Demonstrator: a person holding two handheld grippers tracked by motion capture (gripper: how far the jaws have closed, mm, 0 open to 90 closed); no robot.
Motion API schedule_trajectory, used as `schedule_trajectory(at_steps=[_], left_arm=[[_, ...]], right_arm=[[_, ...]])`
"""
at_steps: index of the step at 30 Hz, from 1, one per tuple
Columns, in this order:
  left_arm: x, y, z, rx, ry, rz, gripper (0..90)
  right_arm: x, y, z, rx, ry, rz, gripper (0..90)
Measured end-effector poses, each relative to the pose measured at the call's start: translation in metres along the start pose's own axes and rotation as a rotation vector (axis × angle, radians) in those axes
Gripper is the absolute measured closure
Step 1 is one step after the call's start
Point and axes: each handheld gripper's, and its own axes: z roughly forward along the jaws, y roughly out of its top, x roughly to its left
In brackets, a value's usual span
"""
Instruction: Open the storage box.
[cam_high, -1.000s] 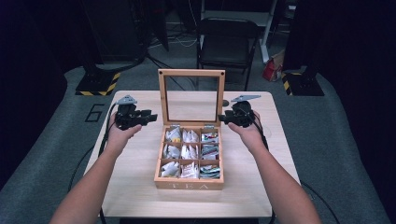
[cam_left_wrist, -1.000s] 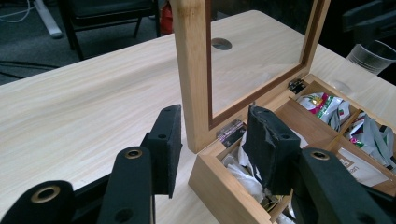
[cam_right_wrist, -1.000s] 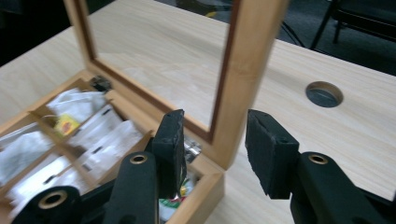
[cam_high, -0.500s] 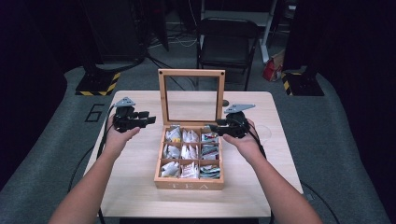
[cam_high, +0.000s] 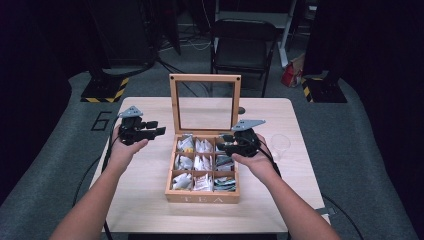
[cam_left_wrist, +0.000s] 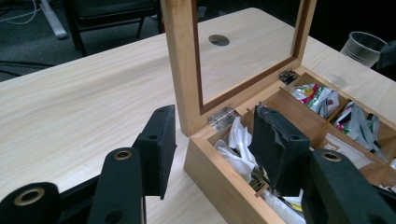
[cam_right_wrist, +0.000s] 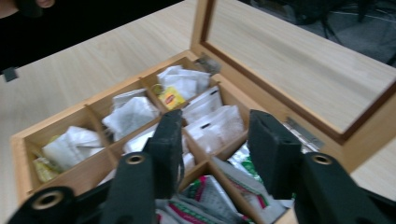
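Since the earlier high-view frames, the right gripper (cam_high: 226, 142) has shifted from the box's right edge inward over the right-hand compartments; the left gripper (cam_high: 151, 128) has barely changed position.

High view: the tea box (cam_high: 202, 167) sits at centre frame on the table (cam_high: 150, 200), its glass lid (cam_high: 205, 104) standing upright. Nine compartments hold tea bags (cam_high: 203, 163). The left gripper hovers left of centre, apart from the box. A clear plastic cup (cam_high: 280, 145) stands just right of the right hand.

Left gripper view: the left gripper (cam_left_wrist: 212, 149) has its jaws apart and empty. One jaw is outside the box wall, the other over a compartment at lower right. The lid hinge (cam_left_wrist: 223, 115) is at centre.

Right gripper view: the right gripper (cam_right_wrist: 217, 156) has its jaws apart, holding nothing, above the compartment dividers (cam_right_wrist: 205, 161) at lower centre. White sachets (cam_right_wrist: 133, 114) lie at centre left.

Procedure, as judged: the step appears to be picking a tea bag. Centre both jaws inside one compartment, clear of the dividers. Descend vertically, then close on a single sachet only. Keep the left gripper clear of the lid.
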Motion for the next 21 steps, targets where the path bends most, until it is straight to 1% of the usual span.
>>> schedule_trajectory(at_steps=[2, 5, 7, 8, 10, 14, 15, 20, 21], left_arm=[[0.000, -0.001, 0.000, 0.001, 0.001, -0.002, 49.8], [-0.001, -0.003, -0.001, 0.001, 0.000, -0.004, 49.8], [0.000, -0.004, -0.002, 0.006, -0.002, -0.007, 49.8], [0.000, -0.004, -0.002, 0.007, -0.001, -0.006, 49.8], [-0.001, -0.005, -0.002, 0.004, -0.002, -0.007, 49.8], [-0.001, -0.006, -0.002, 0.004, -0.001, -0.002, 49.8], [-0.001, -0.005, -0.002, 0.003, -0.002, -0.003, 49.9], [-0.004, -0.005, -0.003, 0.001, -0.004, 0.002, 49.8], [-0.004, -0.005, -0.003, 0.000, -0.004, 0.002, 49.8]], right_arm=[[0.005, -0.001, 0.001, 0.003, 0.015, -0.008, 59.9], [0.013, -0.003, 0.004, 0.006, 0.040, -0.024, 60.1], [0.018, -0.003, 0.006, 0.007, 0.047, -0.028, 60.1], [0.019, -0.003, 0.007, 0.000, 0.055, -0.040, 60.1], [0.023, -0.003, 0.007, -0.003, 0.063, -0.036, 59.8], [0.030, -0.002, 0.011, -0.001, 0.081, -0.062, 59.8], [0.031, -0.002, 0.011, 0.000, 0.085, -0.060, 59.9], [0.037, -0.003, 0.016, 0.000, 0.106, -0.083, 59.9], [0.039, -0.003, 0.017, 0.002, 0.109, -0.080, 59.9]])
